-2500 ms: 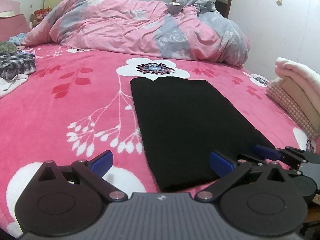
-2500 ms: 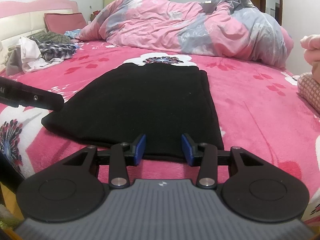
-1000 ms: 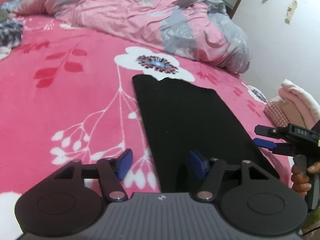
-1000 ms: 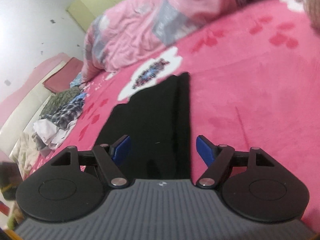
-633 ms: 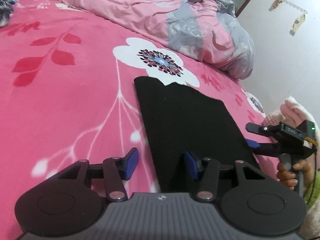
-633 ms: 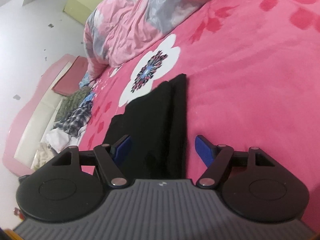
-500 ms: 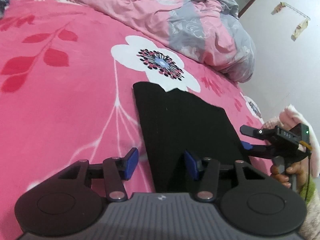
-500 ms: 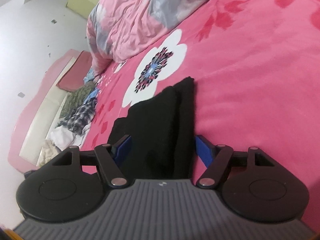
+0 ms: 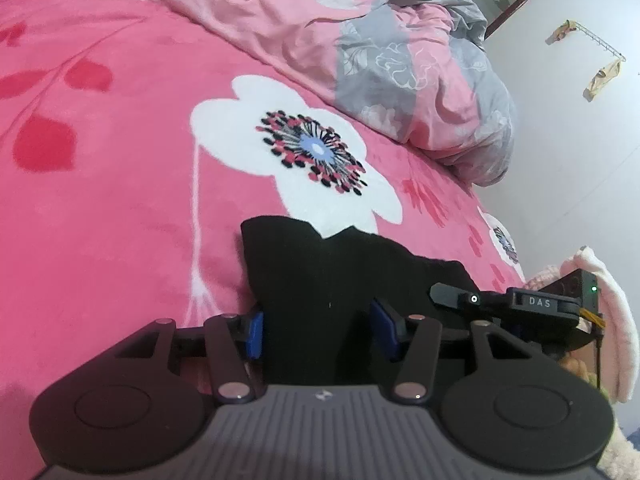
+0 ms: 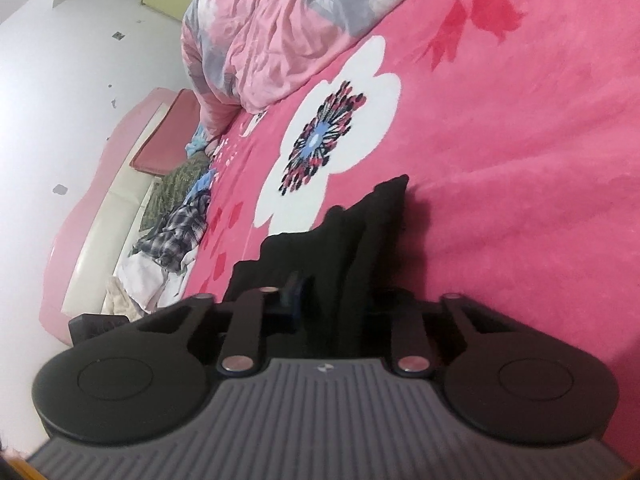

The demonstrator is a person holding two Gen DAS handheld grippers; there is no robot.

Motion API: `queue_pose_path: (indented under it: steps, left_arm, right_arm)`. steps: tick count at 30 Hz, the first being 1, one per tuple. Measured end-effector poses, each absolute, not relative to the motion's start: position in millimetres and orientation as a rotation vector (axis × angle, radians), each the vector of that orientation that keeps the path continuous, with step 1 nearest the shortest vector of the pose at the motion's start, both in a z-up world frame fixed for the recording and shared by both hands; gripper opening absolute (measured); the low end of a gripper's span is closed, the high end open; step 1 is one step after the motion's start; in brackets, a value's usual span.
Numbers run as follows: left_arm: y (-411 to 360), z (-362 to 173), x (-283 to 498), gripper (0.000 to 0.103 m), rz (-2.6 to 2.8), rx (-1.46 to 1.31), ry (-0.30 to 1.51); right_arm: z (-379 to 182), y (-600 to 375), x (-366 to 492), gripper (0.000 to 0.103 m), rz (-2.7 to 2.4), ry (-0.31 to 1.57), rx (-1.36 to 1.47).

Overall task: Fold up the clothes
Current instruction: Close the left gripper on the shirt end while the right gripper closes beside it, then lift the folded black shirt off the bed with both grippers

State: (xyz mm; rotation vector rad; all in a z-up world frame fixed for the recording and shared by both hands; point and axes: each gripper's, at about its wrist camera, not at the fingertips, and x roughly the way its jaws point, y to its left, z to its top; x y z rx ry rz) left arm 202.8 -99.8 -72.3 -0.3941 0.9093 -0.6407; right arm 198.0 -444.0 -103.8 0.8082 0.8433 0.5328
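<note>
- Folded black garment (image 9: pixel 340 280) lying flat on a bright pink fleece blanket (image 9: pixel 120 200), its far edge just overlapping a large white flower print (image 9: pixel 296 160).
- Left gripper (image 9: pixel 318 330) low over the garment's near left edge, blue pads (image 9: pixel 254 334) standing apart with black cloth between them; left pad at the very edge of the fabric, right pad over it. Not clear whether the pads press the cloth.
- Right gripper (image 10: pixel 332 300) seen rolled sideways, jaws closing, a raised bunch of the black garment (image 10: pixel 352 240) between them; one blue pad (image 10: pixel 294 294) visible against the cloth, the other hidden behind the fabric.
- In the left wrist view, right gripper (image 9: pixel 452 296) reaching in from the right over the garment's right edge, a small green light on its body.
- Crumpled pink and grey duvet (image 9: pixel 360 32) heaped at the far end of the bed.
- Pale pink folded cloth (image 9: pixel 608 300) at the right rim of the left wrist view, partly hidden.
- In the right wrist view, loose pile of clothes (image 10: pixel 176 232) including a plaid piece, near a pink headboard (image 10: pixel 100 200) and a white wall (image 10: pixel 60 60).
</note>
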Motion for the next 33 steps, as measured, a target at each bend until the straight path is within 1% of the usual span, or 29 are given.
queue_pose_path:
  steps: [1,2,4,8,14,24,29,33]
  left_arm:
    - [-102.6,-70.4,201.7,0.035,-0.624,-0.369,0.900]
    - [-105.4,-68.5,200.6,0.022,-0.607,-0.345,0.892]
    - [-105.9,-64.7,196.6,0.015,-0.603,-0.337,0.883]
    - [-104.8,-47.5,182.2,0.013,-0.591,-0.324,0.828]
    - [-99.3,-0.1,134.2,0.013,-0.621,-0.291,0.676]
    - [-104.1,85.6,36.9,0.012,-0.737,-0.242,0.439]
    - [-131.2,136.7,-9.5,0.012,-0.838,-0.208,0.333]
    - [-173.7,182.1,-44.9,0.012,-0.966,-0.170,0.248]
  right_arm:
    - [-104.4,-442.9,198.8,0.012,0.534,0.843,0.809]
    - [-102.9,-440.9,198.5,0.011,0.532,0.836,0.797]
    - [-96.6,-436.2,194.6,0.010,0.511,0.823,0.755]
    - [-74.8,-425.8,181.6,0.009,0.477,0.775,0.656]
    - [-23.4,-405.8,147.0,0.008,0.442,0.659,0.461]
    - [45.9,-403.6,35.0,0.008,0.364,0.390,0.342]
    - [86.0,-422.8,-28.8,0.008,0.307,0.227,0.273]
    - [124.0,-451.2,-77.3,0.008,0.237,0.095,0.215]
